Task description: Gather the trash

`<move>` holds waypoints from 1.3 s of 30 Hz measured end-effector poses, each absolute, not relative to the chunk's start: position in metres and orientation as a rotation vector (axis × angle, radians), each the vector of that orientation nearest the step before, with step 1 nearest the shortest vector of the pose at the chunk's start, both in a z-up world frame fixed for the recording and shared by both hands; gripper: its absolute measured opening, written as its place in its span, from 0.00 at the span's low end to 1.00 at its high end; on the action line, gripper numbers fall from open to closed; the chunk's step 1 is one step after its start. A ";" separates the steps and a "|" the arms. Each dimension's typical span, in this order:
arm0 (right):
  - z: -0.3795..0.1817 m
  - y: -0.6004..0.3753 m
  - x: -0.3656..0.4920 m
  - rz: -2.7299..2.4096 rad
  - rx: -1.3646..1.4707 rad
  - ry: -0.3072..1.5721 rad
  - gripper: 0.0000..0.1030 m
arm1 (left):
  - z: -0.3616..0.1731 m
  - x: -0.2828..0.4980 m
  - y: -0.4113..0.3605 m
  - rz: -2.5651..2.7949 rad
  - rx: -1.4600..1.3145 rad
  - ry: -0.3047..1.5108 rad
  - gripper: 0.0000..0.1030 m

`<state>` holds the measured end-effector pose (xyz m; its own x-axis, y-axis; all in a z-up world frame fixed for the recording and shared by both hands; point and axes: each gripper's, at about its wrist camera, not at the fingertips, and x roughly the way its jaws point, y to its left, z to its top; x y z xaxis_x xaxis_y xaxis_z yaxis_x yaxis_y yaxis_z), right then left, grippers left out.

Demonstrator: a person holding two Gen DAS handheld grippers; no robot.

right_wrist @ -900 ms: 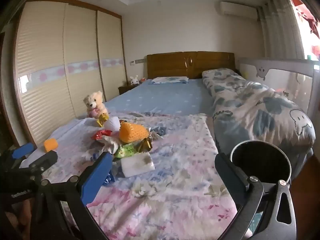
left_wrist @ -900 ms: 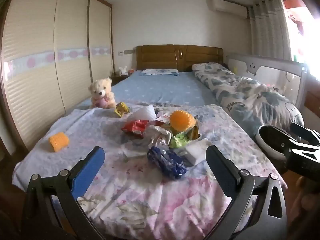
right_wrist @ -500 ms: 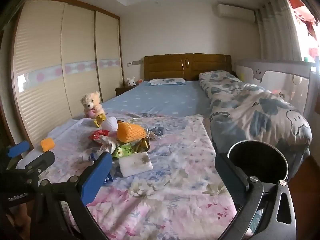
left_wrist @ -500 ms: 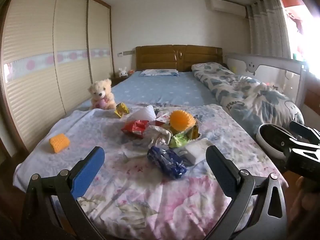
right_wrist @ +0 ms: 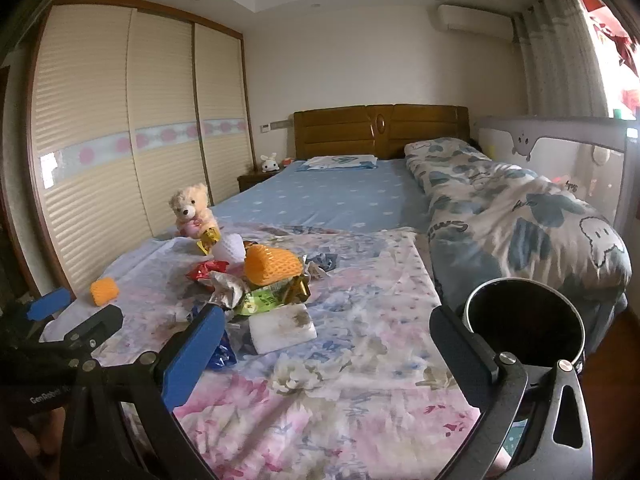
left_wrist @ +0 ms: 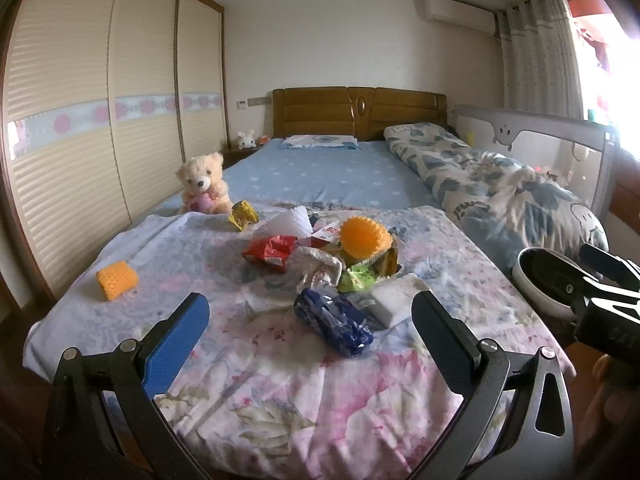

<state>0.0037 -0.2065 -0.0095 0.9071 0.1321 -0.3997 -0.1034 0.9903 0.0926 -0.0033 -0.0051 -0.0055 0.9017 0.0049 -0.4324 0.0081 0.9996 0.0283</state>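
Note:
A heap of trash lies on the flowered sheet: a blue wrapper (left_wrist: 334, 322), a white foam block (left_wrist: 394, 298) (right_wrist: 282, 328), a green packet (left_wrist: 356, 280), a red wrapper (left_wrist: 270, 252) and an orange foam net (left_wrist: 364, 238) (right_wrist: 272, 266). My left gripper (left_wrist: 306, 326) hovers open just before the blue wrapper, nothing between its fingers. My right gripper (right_wrist: 324, 332) is open too, over the sheet right of the heap. A round black bin (right_wrist: 524, 320) (left_wrist: 548, 284) stands by the bed's right side.
A second orange foam net (left_wrist: 116, 280) lies apart at the left. A teddy bear (left_wrist: 202, 184) sits behind the heap with a yellow wrapper (left_wrist: 244, 216) beside it. A rolled quilt (left_wrist: 500, 196) runs along the right, wardrobe doors (left_wrist: 80, 140) on the left.
Both grippers have stayed wide open. The views have drifted only slightly; the trash lies where it was.

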 end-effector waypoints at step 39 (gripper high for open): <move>-0.013 -0.206 0.004 0.132 0.089 0.428 1.00 | -0.008 -0.003 -0.005 -0.006 0.025 0.451 1.00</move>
